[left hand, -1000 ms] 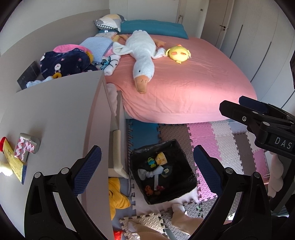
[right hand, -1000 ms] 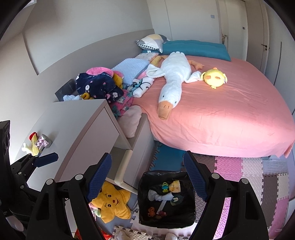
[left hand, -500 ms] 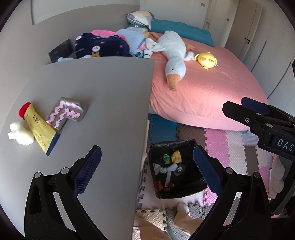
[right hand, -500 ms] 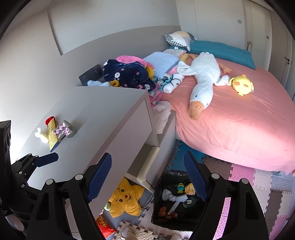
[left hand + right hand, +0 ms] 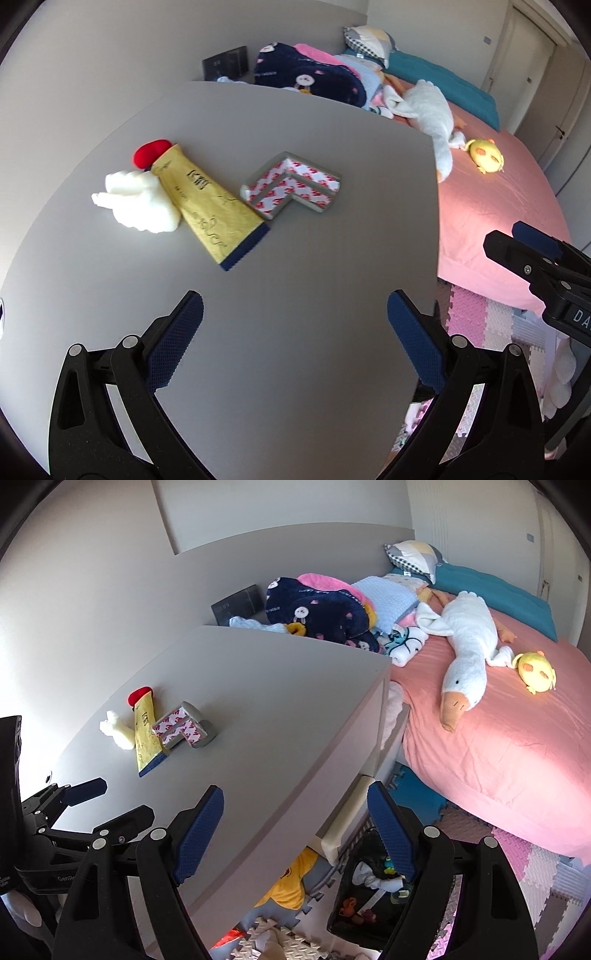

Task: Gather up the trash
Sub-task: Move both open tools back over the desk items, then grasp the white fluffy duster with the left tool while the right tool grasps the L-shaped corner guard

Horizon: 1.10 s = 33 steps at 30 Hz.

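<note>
On the grey cabinet top lie a yellow wrapper with a red end, a white crumpled lump and a grey L-shaped corner guard with red-white tape. My left gripper hovers open above the cabinet, a short way in front of them, nothing between its fingers. My right gripper is open over the cabinet's right edge, also empty. A black-lined bin holding several scraps stands on the floor below it.
A bed with a pink sheet carries a white goose plush, a yellow plush and piled blankets. Foam floor mats cover the floor. A yellow star toy lies under the cabinet edge.
Both grippers have swung left from above the floor bin to over the cabinet top. The wrapper, white lump and corner guard now sit larger and nearer the middle of the left view.
</note>
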Tool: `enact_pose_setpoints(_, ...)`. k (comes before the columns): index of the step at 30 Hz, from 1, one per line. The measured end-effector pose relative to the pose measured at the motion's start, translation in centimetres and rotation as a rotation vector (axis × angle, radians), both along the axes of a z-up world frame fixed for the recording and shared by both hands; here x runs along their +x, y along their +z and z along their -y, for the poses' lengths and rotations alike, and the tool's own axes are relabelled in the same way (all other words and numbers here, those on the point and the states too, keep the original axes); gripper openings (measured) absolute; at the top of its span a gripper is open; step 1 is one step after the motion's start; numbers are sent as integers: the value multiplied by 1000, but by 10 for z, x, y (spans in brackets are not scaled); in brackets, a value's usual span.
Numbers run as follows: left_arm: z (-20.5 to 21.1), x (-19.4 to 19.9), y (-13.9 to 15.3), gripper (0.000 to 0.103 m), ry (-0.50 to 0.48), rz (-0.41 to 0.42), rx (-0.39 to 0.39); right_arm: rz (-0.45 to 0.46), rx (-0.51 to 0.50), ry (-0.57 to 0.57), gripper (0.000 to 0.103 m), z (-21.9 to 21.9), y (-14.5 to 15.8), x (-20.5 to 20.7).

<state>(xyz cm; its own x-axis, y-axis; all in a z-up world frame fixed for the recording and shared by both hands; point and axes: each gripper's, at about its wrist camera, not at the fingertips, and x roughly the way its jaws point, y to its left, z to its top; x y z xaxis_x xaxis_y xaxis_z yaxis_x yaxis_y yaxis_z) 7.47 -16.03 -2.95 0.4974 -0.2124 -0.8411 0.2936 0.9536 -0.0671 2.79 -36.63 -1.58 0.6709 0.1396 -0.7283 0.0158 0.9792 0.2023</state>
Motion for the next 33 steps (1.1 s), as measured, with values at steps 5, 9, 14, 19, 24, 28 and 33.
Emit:
enact_pose_setpoints(5,-23,9,-1,96,69,5,5,-6,-5,47,80,-21,-2,16)
enact_pose_setpoints(9,-38,24,0,96,118,7,4,-9,-16,95,80,-40,-3,31)
enact_pose_setpoints(14,-60,47,2,96,183,-6,-16,-21,-15,129,80,-55,-7,48)
enact_pose_setpoints(19,-77,69,8,96,234,8,-32,-24,-27,158,80,-70,-9,63)
enact_pose_setpoints(24,-89,94,3,96,282,-11,-39,-29,-35,181,80,-83,-10,79)
enact_pose_setpoints(28,-97,107,-4,96,313,-30,-42,-31,-33,192,80,-92,-10,90)
enact_pose_setpoints(33,-107,109,-13,96,333,-55,-45,-12,-65,206,80,-103,-8,103)
